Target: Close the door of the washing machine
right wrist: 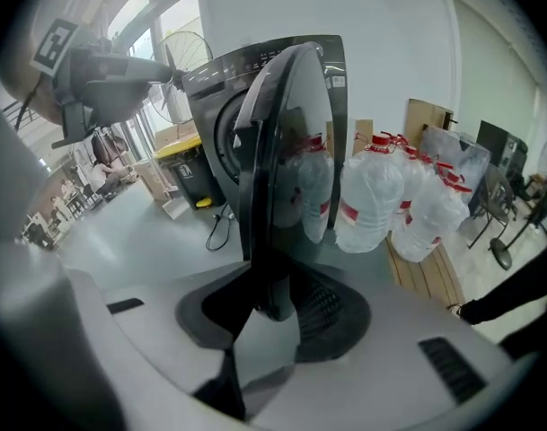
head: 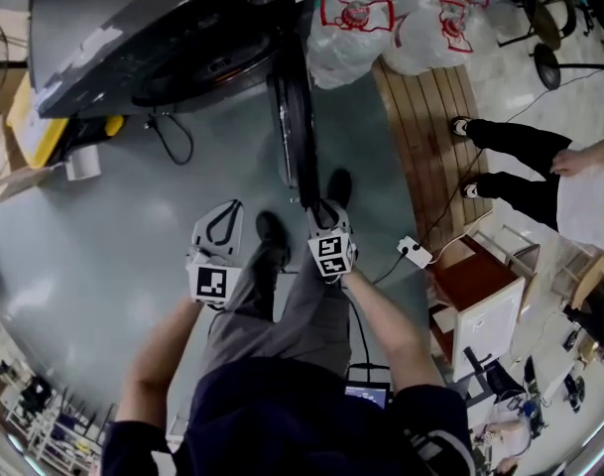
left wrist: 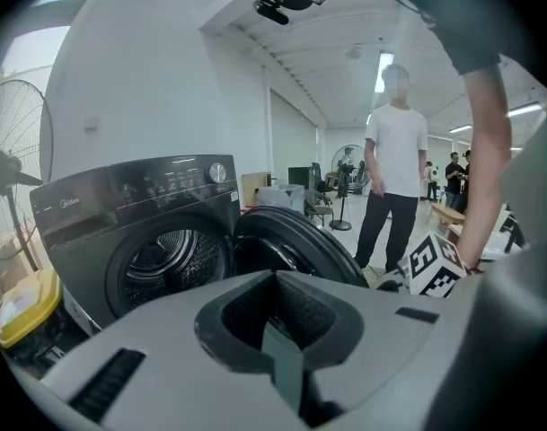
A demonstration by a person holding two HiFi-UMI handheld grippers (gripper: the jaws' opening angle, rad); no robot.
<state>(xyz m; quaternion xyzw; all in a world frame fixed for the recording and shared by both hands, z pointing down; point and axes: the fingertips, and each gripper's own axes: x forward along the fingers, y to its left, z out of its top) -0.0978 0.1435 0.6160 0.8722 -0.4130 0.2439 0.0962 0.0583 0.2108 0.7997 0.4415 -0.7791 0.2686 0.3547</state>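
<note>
The dark washing machine [head: 163, 28] stands at the top of the head view, its round door [head: 294, 132] swung out edge-on toward me. In the right gripper view the door [right wrist: 286, 151] rises straight ahead, and its lower rim sits between the jaws of my right gripper [right wrist: 269, 317], which stand apart and do not visibly press on it. My right gripper [head: 324, 211] is at the door's near end. To its left, my left gripper [head: 222, 211] hangs shut and empty over the floor. From the left gripper [left wrist: 282, 330] I see the drum opening [left wrist: 165, 259] and the door [left wrist: 295, 241].
Bagged water bottles [head: 401, 18] lie on a wooden pallet [head: 430, 127] right of the machine. A person [head: 540, 177] stands at the right. A power strip [head: 415, 252] and a small cabinet [head: 480, 296] are near my right foot. A yellow container [head: 39, 132] and a cable [head: 173, 137] lie left.
</note>
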